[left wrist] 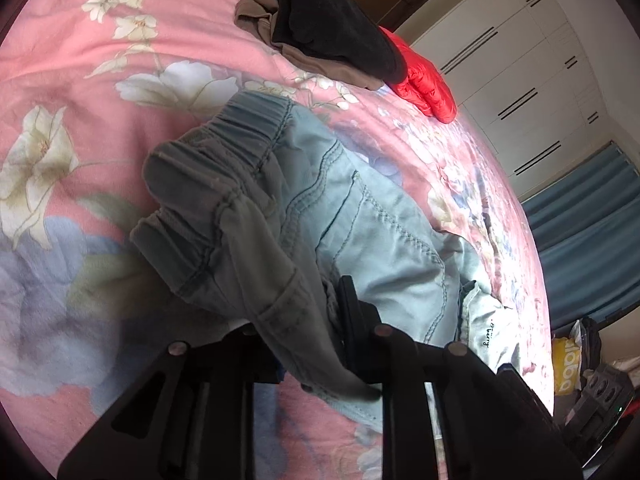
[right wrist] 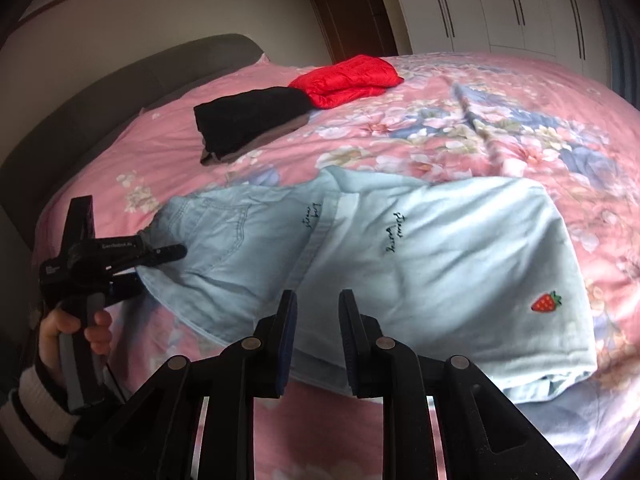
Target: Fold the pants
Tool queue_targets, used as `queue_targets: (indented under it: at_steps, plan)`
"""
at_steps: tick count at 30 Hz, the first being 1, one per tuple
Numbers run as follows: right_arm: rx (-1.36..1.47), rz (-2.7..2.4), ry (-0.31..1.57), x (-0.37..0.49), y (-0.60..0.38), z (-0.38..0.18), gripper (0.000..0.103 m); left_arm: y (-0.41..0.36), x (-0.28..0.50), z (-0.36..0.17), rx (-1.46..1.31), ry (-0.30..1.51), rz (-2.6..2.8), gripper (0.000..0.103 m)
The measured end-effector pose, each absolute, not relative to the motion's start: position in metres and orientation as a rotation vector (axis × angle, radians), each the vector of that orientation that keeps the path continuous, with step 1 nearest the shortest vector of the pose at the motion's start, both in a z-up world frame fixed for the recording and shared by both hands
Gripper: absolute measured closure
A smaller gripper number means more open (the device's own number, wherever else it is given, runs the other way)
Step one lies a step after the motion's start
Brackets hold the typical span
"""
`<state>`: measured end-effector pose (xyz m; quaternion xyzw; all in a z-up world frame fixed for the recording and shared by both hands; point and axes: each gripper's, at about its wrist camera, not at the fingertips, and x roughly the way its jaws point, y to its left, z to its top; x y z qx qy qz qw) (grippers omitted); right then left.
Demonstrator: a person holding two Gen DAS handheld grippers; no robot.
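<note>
On the floral bed [right wrist: 400,128], my left tool [right wrist: 160,258] pinches the jeans' [right wrist: 440,264] waistband; right tool [right wrist: 318,304] hovers open, empty, and should grip next.

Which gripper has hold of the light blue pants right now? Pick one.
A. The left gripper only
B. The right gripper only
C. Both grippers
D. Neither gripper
A: the left gripper is clamped on the waist end of the light blue pants, while the right gripper stands open above the fabric with nothing between its fingers.
</note>
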<state>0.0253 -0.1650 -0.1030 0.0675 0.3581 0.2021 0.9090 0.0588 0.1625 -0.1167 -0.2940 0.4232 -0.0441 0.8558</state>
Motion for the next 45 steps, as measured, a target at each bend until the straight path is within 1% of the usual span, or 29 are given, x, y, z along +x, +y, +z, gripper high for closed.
queue_targets:
  at_steps: [3,9,13,14,18,24,29,31,32,35,37,39,42,45]
  plan:
    - [0.111,0.446,0.762,0.049,-0.142,-0.103,0.082,0.161,0.057,-0.117,-0.576,0.892,-0.1,0.083]
    - [0.02,0.438,0.824,0.085,-0.099,-0.125,0.082,0.158,0.069,-0.121,-0.566,0.899,-0.104,0.083]
    - [-0.047,0.386,0.939,0.112,-0.082,-0.142,0.082,0.158,0.072,-0.121,-0.544,0.902,-0.106,0.083]
    - [-0.062,0.382,0.94,0.113,-0.08,-0.143,0.082,0.159,0.074,-0.12,-0.547,0.902,-0.109,0.083]
    - [-0.121,0.386,0.943,0.095,-0.076,-0.139,0.082,0.159,0.073,-0.119,-0.539,0.902,-0.114,0.083]
    - [-0.059,0.469,0.908,0.034,-0.085,-0.14,0.082,0.157,0.074,-0.115,-0.526,0.908,-0.109,0.083]
    - [-0.045,0.512,0.908,0.023,-0.088,-0.141,0.082,0.153,0.071,-0.091,-0.509,0.856,-0.125,0.084]
    - [0.064,0.538,0.935,0.028,-0.101,-0.13,0.082,0.15,0.07,-0.079,-0.493,0.834,-0.135,0.084]
    - [0.112,0.556,0.907,0.028,-0.109,-0.121,0.082,0.146,0.071,-0.073,-0.479,0.823,-0.138,0.084]
    - [0.146,0.5,0.735,0.015,-0.135,-0.092,0.082,0.132,0.072,-0.058,-0.435,0.792,-0.147,0.084]
    - [0.17,0.446,0.68,0.018,-0.15,-0.087,0.082,0.122,0.072,-0.046,-0.407,0.769,-0.164,0.084]
    - [0.16,0.401,0.738,0.032,-0.155,-0.099,0.082,0.108,0.071,-0.034,-0.372,0.745,-0.186,0.084]
    - [0.128,0.417,0.89,0.051,-0.148,-0.135,0.082,0.086,0.07,-0.02,-0.328,0.721,-0.235,0.084]
    - [0.065,0.43,0.86,0.046,-0.14,-0.14,0.082,0.063,0.073,-0.009,-0.288,0.705,-0.278,0.084]
